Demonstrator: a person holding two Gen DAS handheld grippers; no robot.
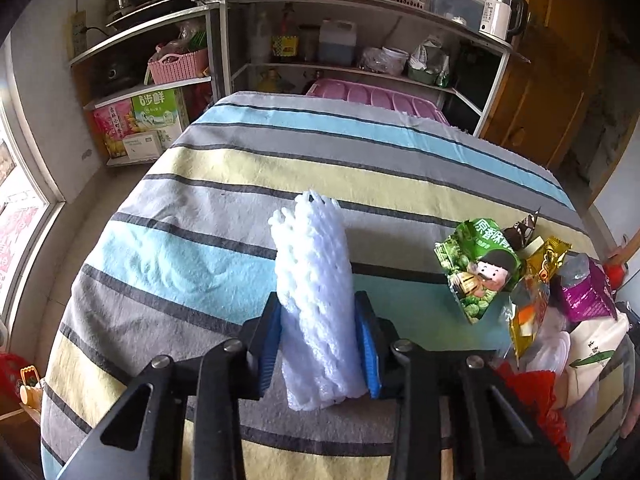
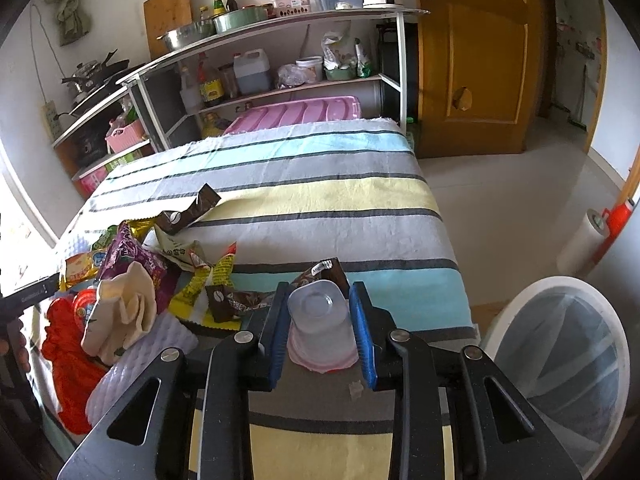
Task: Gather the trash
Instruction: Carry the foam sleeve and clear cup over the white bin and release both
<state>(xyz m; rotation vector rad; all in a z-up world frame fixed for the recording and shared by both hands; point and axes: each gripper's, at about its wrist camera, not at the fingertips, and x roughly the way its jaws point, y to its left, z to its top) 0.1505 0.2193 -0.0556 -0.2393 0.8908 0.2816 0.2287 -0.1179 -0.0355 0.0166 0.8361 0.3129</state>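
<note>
White foam net [image 1: 316, 304], upturned plastic cup [image 2: 320, 320], both clamped.

Counter [image 2: 320, 184] under striped cloth [image 1: 224, 168]; foam net [image 1: 314, 300] mid-surface; wrappers [image 2: 188, 276] heaped near one edge; upturned cup [image 2: 320, 320] beside them.

**Stripes and Wrappers**

A cloth-covered table [image 1: 360, 160] striped in grey, sky blue and pale yellow with thin dark lines; a white foam mesh sleeve [image 1: 316, 300]; a green cartoon-printed snack bag [image 1: 476, 268]; a translucent pink-rimmed plastic cup [image 2: 320, 320]; brown coffee sachets [image 2: 188, 212].
</note>
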